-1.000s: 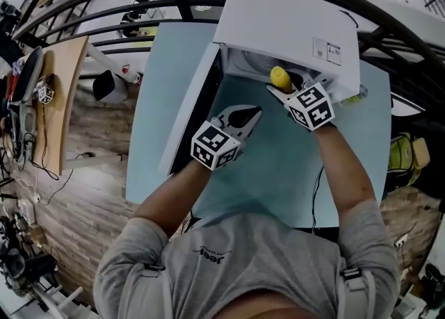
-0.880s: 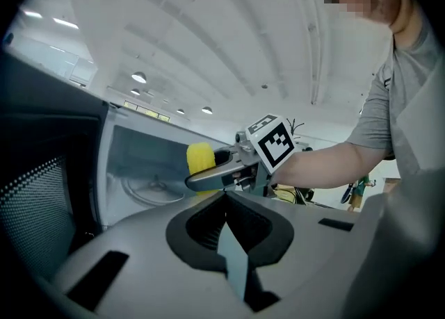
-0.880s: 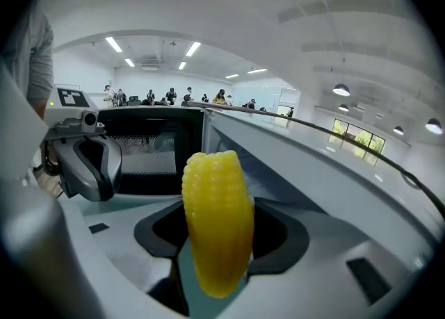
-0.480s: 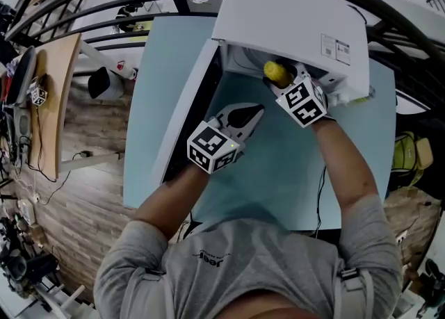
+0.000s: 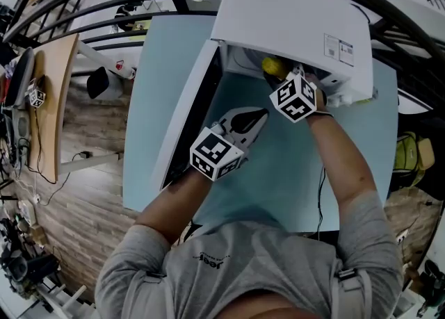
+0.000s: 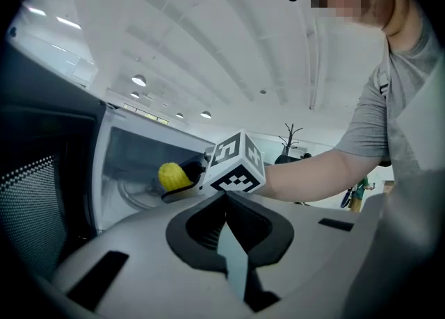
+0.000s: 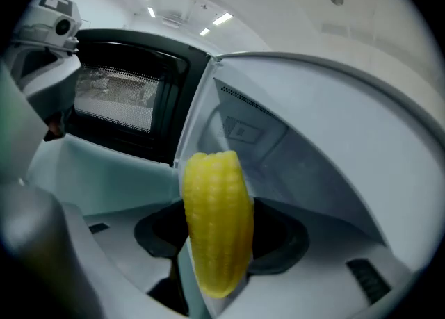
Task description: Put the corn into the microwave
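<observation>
Both jaws of the right hand-held gripper [image 5: 281, 76] press on the corn [image 7: 215, 231] and stand well apart to span it. Corn position: on end between the jaws, at the mouth of the microwave [image 5: 292, 19] cavity. Door [image 5: 186, 119]: swung wide open to the left. Left hand-held gripper [image 6: 224, 198]: jaws together, nothing between them, held over the desk [image 5: 278, 178] just beside the door.
</observation>
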`<control>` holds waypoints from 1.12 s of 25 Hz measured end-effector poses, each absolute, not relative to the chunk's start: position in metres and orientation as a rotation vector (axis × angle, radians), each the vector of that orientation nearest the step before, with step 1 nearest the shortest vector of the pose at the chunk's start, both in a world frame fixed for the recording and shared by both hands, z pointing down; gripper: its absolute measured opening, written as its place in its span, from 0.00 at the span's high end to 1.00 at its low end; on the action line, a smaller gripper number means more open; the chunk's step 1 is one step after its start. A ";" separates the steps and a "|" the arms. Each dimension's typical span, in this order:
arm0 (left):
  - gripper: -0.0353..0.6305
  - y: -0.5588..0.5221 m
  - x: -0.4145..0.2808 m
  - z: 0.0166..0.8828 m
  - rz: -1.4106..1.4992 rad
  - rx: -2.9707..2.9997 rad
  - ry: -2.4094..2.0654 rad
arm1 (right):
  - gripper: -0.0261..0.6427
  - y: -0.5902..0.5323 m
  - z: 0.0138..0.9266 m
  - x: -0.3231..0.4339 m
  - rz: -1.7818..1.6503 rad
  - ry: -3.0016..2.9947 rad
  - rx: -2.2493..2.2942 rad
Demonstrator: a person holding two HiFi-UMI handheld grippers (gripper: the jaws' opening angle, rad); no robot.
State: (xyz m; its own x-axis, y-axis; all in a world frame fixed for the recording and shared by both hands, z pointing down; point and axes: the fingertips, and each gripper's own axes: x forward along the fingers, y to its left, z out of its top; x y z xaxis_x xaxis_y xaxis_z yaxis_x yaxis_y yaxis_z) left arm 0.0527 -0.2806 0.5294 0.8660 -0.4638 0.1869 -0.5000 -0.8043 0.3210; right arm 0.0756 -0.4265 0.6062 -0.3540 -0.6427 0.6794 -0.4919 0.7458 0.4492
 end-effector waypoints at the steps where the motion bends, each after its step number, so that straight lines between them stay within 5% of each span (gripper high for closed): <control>1: 0.92 -0.281 0.054 0.529 0.135 2.677 -0.720 | 0.59 -0.429 0.608 0.076 -0.213 -2.015 0.860; 28: 0.92 -0.298 0.046 0.545 0.212 2.710 -0.893 | 0.59 -0.501 0.635 0.086 -0.473 -1.807 0.891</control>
State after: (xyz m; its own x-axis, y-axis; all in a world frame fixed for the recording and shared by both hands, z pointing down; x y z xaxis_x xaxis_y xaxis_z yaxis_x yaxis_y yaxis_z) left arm 0.0457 -0.2985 0.5451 0.7983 -0.5590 0.2242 -0.6001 -0.7699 0.2171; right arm 0.0855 -0.5011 0.6350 -0.2040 -0.7567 0.6211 -0.3551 0.6485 0.6733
